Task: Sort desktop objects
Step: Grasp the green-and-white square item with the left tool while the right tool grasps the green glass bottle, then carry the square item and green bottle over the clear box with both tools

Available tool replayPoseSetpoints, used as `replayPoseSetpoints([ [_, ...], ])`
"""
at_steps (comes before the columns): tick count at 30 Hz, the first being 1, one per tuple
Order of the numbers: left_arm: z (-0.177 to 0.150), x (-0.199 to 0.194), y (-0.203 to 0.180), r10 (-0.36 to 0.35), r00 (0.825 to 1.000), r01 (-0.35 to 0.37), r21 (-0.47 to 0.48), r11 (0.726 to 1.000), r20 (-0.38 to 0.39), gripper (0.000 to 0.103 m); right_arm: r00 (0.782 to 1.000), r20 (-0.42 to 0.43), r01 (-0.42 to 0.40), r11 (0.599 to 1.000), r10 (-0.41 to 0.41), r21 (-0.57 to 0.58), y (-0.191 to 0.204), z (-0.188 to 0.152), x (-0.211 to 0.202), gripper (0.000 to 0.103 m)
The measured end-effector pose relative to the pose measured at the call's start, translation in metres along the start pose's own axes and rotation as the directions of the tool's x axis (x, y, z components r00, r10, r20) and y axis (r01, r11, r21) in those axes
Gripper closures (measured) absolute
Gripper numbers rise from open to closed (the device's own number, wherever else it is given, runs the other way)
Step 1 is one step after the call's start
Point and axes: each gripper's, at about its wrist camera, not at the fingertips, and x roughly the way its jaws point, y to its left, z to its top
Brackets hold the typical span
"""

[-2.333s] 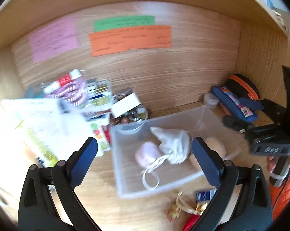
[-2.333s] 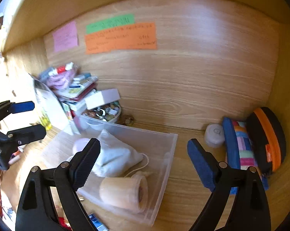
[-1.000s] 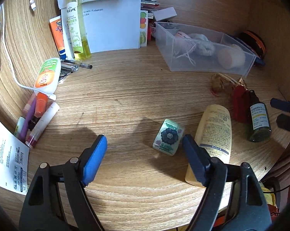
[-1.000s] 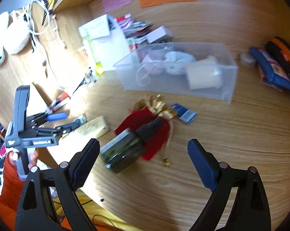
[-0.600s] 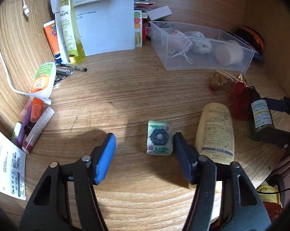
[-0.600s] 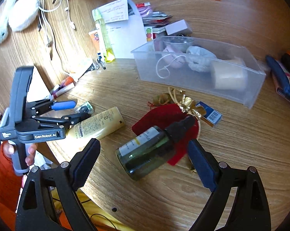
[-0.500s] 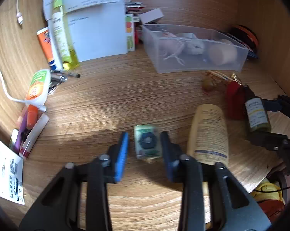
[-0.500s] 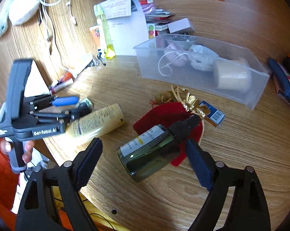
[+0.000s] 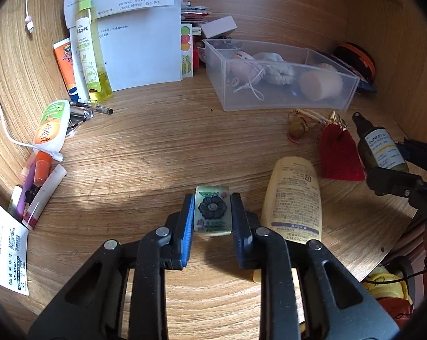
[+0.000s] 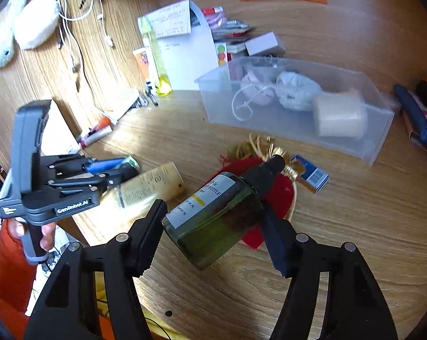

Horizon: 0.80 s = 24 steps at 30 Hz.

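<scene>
- Left gripper (image 9: 212,212) low over the desk (image 9: 157,147), fingers level and pointing toward the back wall; blue pads pressed on both long sides of a small green packet (image 9: 212,211): clenched on it.
- Packet near the desk's front edge, flower print face up, long axis running away from the camera, front end sticking out past the fingertips.
- In the right view the left gripper (image 10: 128,167) comes in from the left, a hand (image 10: 40,235) on its grip below.
- Just right of the packet lies a cream bottle (image 9: 294,198), on its side, label up, long axis roughly parallel to the packet.
- Right gripper (image 10: 213,215) is angled down at the desk, fingers on either side of a dark green bottle (image 10: 213,212); both pads look to touch its sides, so gripping it, though blur leaves the contact a bit unclear.
- Green bottle tilted, black cap pointing up-right toward the clear bin (image 10: 298,124), base toward the camera, white label on top.
- Under and behind it a red pouch (image 10: 281,189) with gold cord, flat on the desk.
- Small blue box (image 10: 309,172) just right of the pouch.
- Bin sits farther back, holding a white cloth bag (image 10: 295,90), a pinkish bag and a beige roll (image 10: 338,116).
- Back left: yellow spray bottle (image 9: 90,56) upright against papers, tubes and pens lying along the left edge.
</scene>
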Motion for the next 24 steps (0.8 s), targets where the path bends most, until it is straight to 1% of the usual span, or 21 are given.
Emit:
replayPoseSetpoints([
  [4,0.008,-0.011,0.002,0.008,1.0,-0.007,-0.016,1.0,0.029,0.079,1.0,0.026,-0.003,1.0,0.004,-0.002,-0.001,0.006,-0.01,0.041],
  [7,0.017,-0.02,0.003,-0.003,0.998,0.004,-0.03,1.0,0.057,0.079,0.999,0.048,-0.004,1.0,0.004,-0.001,-0.003,0.011,-0.017,0.041],
  [10,0.026,-0.027,0.002,0.015,0.996,-0.012,-0.031,0.999,0.083,0.079,0.998,0.07,-0.004,1.0,0.004,0.002,-0.009,0.017,-0.025,0.041],
  [14,0.042,-0.034,0.0,0.012,0.994,-0.008,-0.037,0.999,0.113,0.079,0.995,0.098,0.0,1.0,-0.002,0.013,-0.018,0.027,-0.035,0.041],
  [18,0.059,-0.04,-0.006,0.014,0.99,-0.008,-0.043,0.999,0.143,0.079,0.992,0.125,0.014,1.0,-0.016,0.014,-0.03,0.036,-0.046,0.041],
  [24,0.085,-0.043,-0.017,0.02,0.986,-0.015,-0.034,0.999,0.167,0.079,0.986,0.163,0.045,0.999,-0.045,0.005,-0.047,0.053,-0.056,0.041],
])
